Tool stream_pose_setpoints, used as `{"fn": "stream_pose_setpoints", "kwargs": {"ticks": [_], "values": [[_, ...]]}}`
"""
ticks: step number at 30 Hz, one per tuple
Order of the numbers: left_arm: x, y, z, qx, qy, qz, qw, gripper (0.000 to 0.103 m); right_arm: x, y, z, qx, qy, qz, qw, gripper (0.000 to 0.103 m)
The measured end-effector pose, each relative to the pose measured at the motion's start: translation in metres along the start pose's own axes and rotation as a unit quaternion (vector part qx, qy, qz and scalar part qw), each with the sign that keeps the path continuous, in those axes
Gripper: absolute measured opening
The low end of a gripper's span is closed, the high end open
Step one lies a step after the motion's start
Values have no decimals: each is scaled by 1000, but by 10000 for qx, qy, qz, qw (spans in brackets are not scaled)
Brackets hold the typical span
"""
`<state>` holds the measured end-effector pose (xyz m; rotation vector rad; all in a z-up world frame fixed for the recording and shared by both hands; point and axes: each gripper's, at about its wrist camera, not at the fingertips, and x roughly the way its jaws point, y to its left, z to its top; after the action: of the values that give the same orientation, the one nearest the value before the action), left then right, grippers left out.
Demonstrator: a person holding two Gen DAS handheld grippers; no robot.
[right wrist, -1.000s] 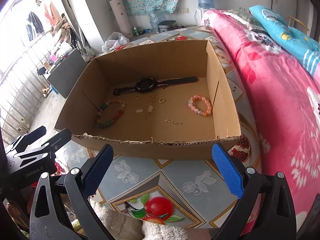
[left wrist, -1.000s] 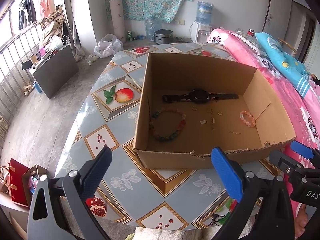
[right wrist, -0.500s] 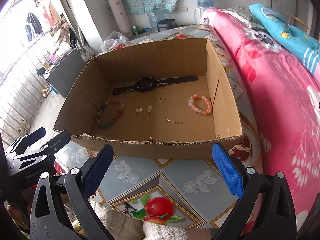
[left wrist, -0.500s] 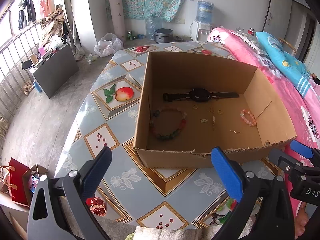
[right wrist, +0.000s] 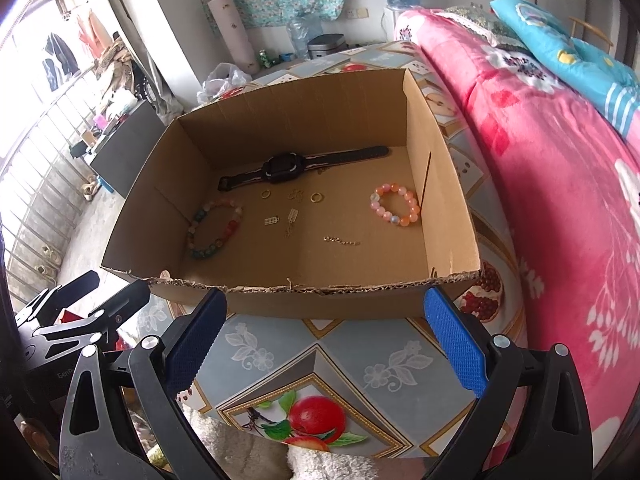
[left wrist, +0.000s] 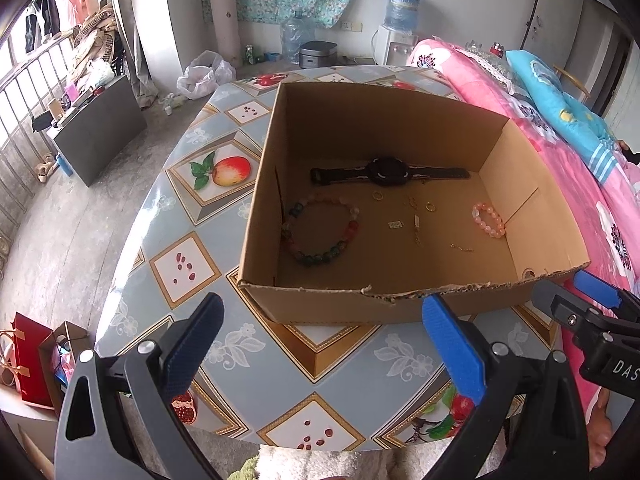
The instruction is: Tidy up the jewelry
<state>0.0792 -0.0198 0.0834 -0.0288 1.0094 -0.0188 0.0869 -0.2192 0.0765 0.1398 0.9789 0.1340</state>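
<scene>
An open cardboard box stands on the table. On its floor lie a black watch, a multicoloured bead bracelet, a pink-orange bead bracelet, small gold rings, a thin gold chain and tiny gold charms. My left gripper is open before the box's near wall, nothing between its blue pads. My right gripper is open too, just short of the same wall.
The table has a glossy fruit-patterned cover and drops off at the left. A pink bed runs along the right side, with a blue pillow. A red bag sits on the floor at left.
Both grippers have shifted slightly, the right one a little closer to the box. The jewelry inside has not moved.
</scene>
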Motion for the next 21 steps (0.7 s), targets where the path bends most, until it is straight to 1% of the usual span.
{"fn": "stream_pose_setpoints", "kwargs": {"ticks": [9,21], "values": [[3,-9,4,127,87,27,9999,98,3,4,-3,-41,116,57,9999,95],[6,-12,4,174,166,10,9997,97,5,8,-3,-163,119,-159,9997,95]]}}
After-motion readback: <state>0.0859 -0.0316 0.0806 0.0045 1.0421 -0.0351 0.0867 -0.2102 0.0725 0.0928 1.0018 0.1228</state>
